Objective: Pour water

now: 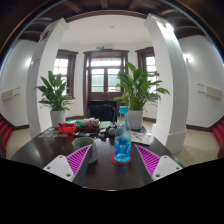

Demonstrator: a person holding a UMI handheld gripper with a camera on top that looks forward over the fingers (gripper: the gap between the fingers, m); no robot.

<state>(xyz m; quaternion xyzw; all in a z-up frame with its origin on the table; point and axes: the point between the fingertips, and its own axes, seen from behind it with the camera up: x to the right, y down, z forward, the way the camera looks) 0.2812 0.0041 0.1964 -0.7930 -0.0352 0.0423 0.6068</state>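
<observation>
The water bottle (123, 142) is standing upright on the dark table (40, 150), its long axis running vertical and its blue cap uppermost; it is sitting between the two fingers, a little toward the right one, with a visible gap at either side — so the gripper (118, 160) is gaping wide and holding nothing; the pads (82, 157) are flanking the bottle's lower half rather than pressing on it; the coming move, as I judge it, is turning on closing straight in on a bottle that is lying dead ahead; beyond the fingers a red bowl-like thing (67, 128) and some clutter are lying on the table's far side — too small to name, and no receiving cup is making itself plain; two potted plants (54, 95) are standing behind, before a wooden door (104, 80)
</observation>
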